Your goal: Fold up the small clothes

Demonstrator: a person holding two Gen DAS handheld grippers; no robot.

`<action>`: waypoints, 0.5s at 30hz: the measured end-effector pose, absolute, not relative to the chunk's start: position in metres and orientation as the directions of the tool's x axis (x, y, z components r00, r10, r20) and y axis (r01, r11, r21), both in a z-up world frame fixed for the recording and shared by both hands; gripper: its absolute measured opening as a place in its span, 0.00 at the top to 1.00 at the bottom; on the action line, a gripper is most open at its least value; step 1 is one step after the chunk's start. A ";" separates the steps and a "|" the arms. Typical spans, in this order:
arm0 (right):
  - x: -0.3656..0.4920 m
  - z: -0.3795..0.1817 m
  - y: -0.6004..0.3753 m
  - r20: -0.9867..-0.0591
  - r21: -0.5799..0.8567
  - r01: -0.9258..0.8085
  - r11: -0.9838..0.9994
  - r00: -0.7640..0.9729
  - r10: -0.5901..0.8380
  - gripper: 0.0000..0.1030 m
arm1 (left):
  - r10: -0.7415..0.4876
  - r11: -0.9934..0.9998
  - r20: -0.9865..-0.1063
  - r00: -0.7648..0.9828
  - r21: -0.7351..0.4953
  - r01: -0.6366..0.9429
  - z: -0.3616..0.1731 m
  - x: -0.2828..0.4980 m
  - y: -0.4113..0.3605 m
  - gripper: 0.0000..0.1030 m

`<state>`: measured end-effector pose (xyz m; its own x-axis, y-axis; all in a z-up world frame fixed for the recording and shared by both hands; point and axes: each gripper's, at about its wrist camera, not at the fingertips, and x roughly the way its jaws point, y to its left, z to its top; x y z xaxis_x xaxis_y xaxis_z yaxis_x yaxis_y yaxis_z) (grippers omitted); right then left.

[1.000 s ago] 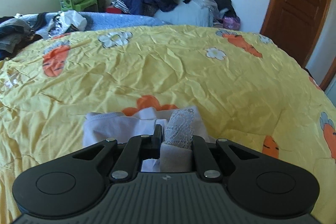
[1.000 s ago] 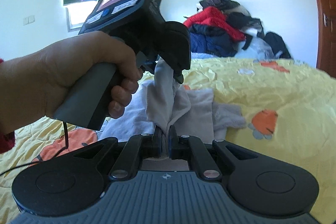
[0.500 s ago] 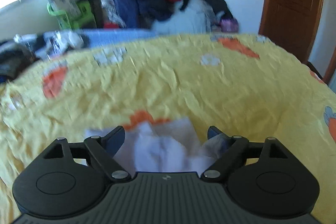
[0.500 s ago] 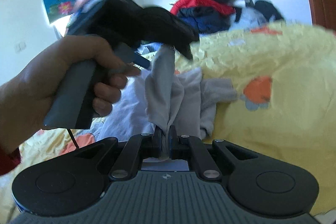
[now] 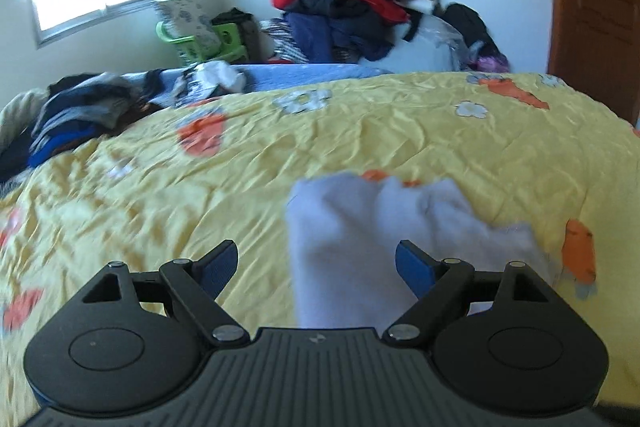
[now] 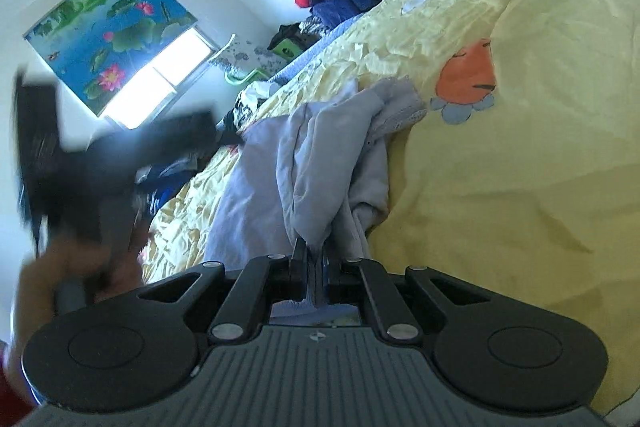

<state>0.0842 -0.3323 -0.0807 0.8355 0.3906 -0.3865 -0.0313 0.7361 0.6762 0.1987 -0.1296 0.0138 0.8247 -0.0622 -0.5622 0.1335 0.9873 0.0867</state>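
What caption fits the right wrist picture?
Right gripper pinching a crumpled pale grey garment on the yellow carrot-print bedspread.

White walls, bright window (image 5: 100,1) — wooden door (image 5: 596,11).

The left gripper (image 5: 316,267) sits low in the frame, jaws spread wide. The right gripper (image 6: 318,267), tilted sideways, has jaws pinched together.
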 end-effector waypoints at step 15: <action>0.082 -0.080 -0.331 -0.406 0.633 -0.023 0.773 0.841 0.357 0.93 | -0.056 0.997 -0.512 0.857 -0.069 0.024 -0.045 0.151 -0.091 0.01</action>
